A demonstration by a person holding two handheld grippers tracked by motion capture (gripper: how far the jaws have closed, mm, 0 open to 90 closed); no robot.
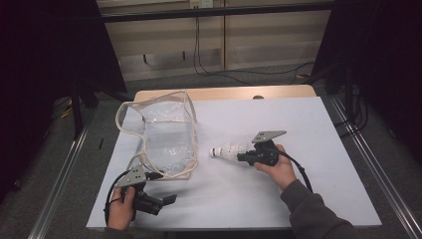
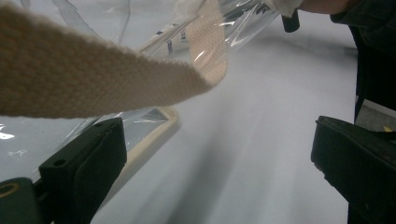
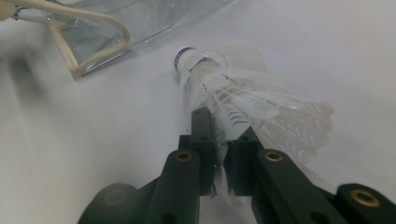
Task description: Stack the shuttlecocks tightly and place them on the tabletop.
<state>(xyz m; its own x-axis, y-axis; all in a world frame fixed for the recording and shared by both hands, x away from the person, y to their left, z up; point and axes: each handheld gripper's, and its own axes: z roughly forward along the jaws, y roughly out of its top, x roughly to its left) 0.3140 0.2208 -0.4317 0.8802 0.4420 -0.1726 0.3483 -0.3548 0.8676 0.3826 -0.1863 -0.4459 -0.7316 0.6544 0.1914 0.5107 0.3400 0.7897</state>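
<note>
At the left of the high view, the left gripper (image 1: 166,199) lies low near the table's (image 1: 298,124) front edge, in the person's left hand (image 1: 121,211), its jaws spread wide with nothing between them. Just beyond it lies the clear plastic bag (image 1: 166,142) with its cream webbing strap (image 1: 124,107) looping toward the far left corner. The left gripper view adds what the high view cannot: the strap (image 2: 93,79) hangs close across the camera, and the bag's cream-trimmed edge (image 2: 154,130) lies just beside one jaw, not touching it.

Right of the bag, apart from it, a stack of white feather shuttlecocks (image 1: 228,151) lies on the table, cork ends toward the bag. The right gripper (image 1: 244,157), in the right hand (image 1: 276,169), meets the stack's feather end. The right gripper view shows the grip itself: the jaws, nearly together, pinch the feathers of a shuttlecock (image 3: 233,107), whose cork (image 3: 187,58) bears a dark band and points at the bag's corner (image 3: 93,46).
</note>
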